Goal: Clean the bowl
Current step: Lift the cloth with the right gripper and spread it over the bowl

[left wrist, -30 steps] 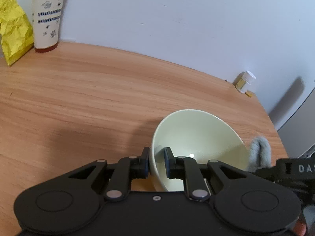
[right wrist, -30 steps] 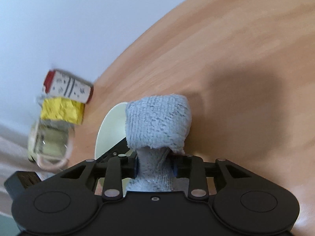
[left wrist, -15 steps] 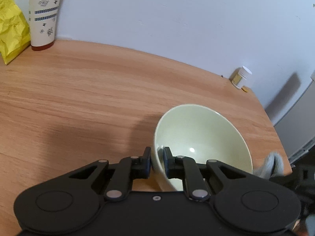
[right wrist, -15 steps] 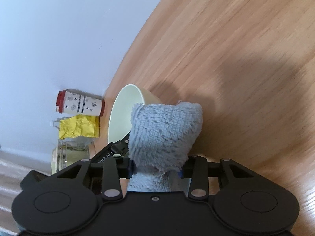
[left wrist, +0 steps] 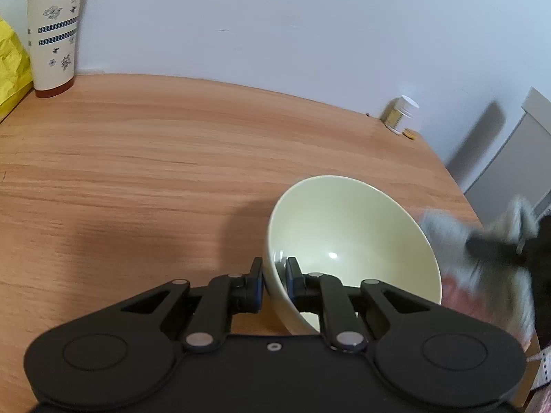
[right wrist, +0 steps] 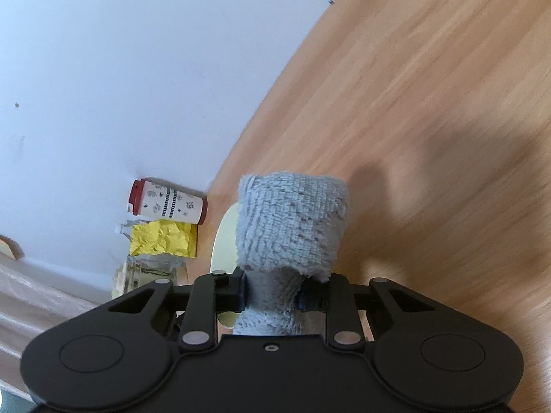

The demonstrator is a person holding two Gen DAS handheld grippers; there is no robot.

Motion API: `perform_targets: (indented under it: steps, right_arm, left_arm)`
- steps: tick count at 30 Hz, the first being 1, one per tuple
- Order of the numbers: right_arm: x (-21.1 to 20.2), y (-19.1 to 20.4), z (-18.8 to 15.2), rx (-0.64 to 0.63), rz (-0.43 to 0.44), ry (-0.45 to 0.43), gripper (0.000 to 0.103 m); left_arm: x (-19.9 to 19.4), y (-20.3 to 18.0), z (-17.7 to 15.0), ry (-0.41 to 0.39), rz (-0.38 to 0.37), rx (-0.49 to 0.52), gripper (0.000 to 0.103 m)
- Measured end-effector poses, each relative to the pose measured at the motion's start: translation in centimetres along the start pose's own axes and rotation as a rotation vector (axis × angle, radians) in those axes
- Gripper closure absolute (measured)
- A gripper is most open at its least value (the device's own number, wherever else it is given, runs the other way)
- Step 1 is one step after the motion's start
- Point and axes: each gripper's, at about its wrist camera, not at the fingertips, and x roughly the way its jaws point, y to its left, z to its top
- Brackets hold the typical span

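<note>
1. Bowl (left wrist: 351,241): pale green, on the wooden table (left wrist: 155,172) near its right edge, tipped with the mouth open toward the right side. Inside looks glossy, with no visible residue.
2. Left gripper (left wrist: 274,275): jaws clamped on the bowl's near rim, one finger inside, one outside. The grip matches the frames from 1.0 s and 0.5 s ago, so the bowl is being held steady.
3. Right gripper (right wrist: 273,294): jaws clamped on a grey-blue terry cloth (right wrist: 292,227), with a folded wad sticking out past the fingertips.
4. Change: 0.5 s ago the cloth was only a sliver at the table edge in the left view. Now it shows as a large blurred mass just beside the bowl's right rim, so it is moving fast. In the right view the bowl has gone from mostly visible to mostly hidden behind the cloth.
5. Contact between cloth and bowl cannot be confirmed because of the blur.
6. Judgement: this is the approach phase, or the start of a wipe stroke. The next move is probably to get the wad into the bowl interior while the left grip resists the push.
7. Risk: the rim pinch is narrow, so a hard wipe could twist the bowl in the jaws.
8. Periphery: patterned tumbler (left wrist: 51,31) with a red lid, yellow bag (left wrist: 12,65) and small jar (left wrist: 401,115) all stand against the wall, well apart from the work.
</note>
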Motion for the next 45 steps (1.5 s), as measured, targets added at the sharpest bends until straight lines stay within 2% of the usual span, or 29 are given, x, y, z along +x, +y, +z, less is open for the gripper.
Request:
perform_targets:
  steps: [5, 8, 10, 13, 15, 17, 22, 27, 29, 32, 36, 38, 42, 45]
  right_arm:
    - [-1.3, 3.4, 1.3, -0.124, 0.042, -0.051, 0.076]
    - [-0.8, 5.5, 1.8, -0.202, 0.059, -0.047, 0.076]
    - [0.5, 7.2, 2.1, -0.268, 0.081, -0.026, 0.076]
    - [3.3, 8.7, 1.8, -0.372, 0.061, 0.063, 0.076]
    - [5.5, 9.2, 1.6, -0.405, -0.001, 0.14, 0.083]
    - [7.1, 8.7, 1.0, -0.402, -0.04, 0.192, 0.083]
    - [9.5, 7.7, 0.8, -0.444, -0.115, 0.251, 0.083]
    - [11.9, 8.3, 0.5, -0.568, -0.194, 0.337, 0.082]
    - [11.7, 8.1, 0.0, -0.604, -0.223, 0.359, 0.081]
    - [12.2, 8.6, -0.6, -0.685, -0.278, 0.4, 0.076]
    - [11.6, 10.6, -1.8, -0.865, -0.351, 0.378, 0.059]
    - [10.9, 11.4, -2.3, -0.926, -0.372, 0.365, 0.058]
    - [10.3, 12.1, -2.3, -0.946, -0.382, 0.36, 0.058]
    - [9.4, 12.6, -2.1, -0.953, -0.356, 0.333, 0.052]
  left_arm:
    - [-0.3, -0.1, -0.4, 0.004, -0.018, -0.013, 0.091]
    - [-0.3, 0.0, -0.4, 0.009, -0.027, -0.019, 0.091]
    - [-0.4, 0.0, -0.4, 0.014, -0.031, -0.018, 0.091]
    - [-0.4, 0.1, -0.4, 0.034, -0.048, -0.011, 0.091]
    - [-0.6, 0.3, -0.3, 0.048, -0.059, -0.013, 0.091]
    - [-0.7, 0.5, -0.4, 0.049, -0.066, -0.008, 0.091]
    - [-0.7, 0.5, -0.4, 0.055, -0.068, 0.015, 0.091]
    - [-0.7, 0.6, -0.1, 0.061, -0.074, 0.019, 0.091]
    - [-0.7, 0.6, -0.1, 0.065, -0.075, 0.018, 0.09]
    - [-0.9, 0.5, -0.5, 0.065, -0.069, 0.016, 0.085]
    - [-0.7, 0.7, -0.6, 0.068, -0.079, 0.001, 0.083]
    - [-0.9, 0.5, -0.7, 0.057, -0.091, 0.009, 0.075]
    - [-1.3, 0.4, -0.8, 0.032, -0.09, 0.014, 0.066]
    - [-1.5, 0.2, -0.8, 0.031, -0.076, 0.021, 0.06]
